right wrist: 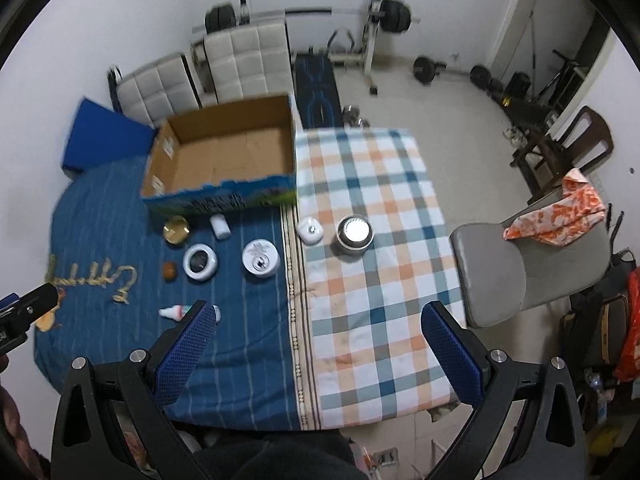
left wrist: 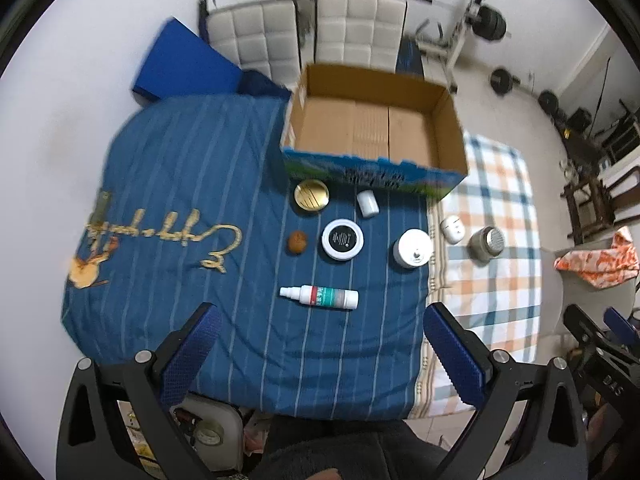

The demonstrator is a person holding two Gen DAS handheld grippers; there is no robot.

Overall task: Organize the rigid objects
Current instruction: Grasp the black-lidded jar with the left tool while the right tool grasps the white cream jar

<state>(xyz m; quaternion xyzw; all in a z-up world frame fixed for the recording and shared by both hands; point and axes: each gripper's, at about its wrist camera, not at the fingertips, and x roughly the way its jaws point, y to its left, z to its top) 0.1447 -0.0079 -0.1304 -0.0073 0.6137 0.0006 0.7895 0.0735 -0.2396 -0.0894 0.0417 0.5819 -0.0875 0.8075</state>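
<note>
Left wrist view: we hold both grippers' fingers wide and empty, left gripper point(left wrist: 320, 340) above the spray bottle point(left wrist: 319, 297), right gripper point(right wrist: 316, 336) above the plaid cloth point(right wrist: 372, 280).

left gripper point(left wrist: 320, 344): jaws wide apart, empty | spray bottle point(left wrist: 319, 297): lay just ahead, between the fingers | black-lidded jar point(left wrist: 343, 239): farther ahead | cardboard box point(left wrist: 372, 132): open, farthest ahead

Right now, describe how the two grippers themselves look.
Both match. The left gripper has black angular frame arms with triangular cut-outs and round silver bolt heads, carrying flat jaws faced with blue, finely textured pads. The right gripper shows the same black frame, silver bolts and blue pads. No cables show.
</note>
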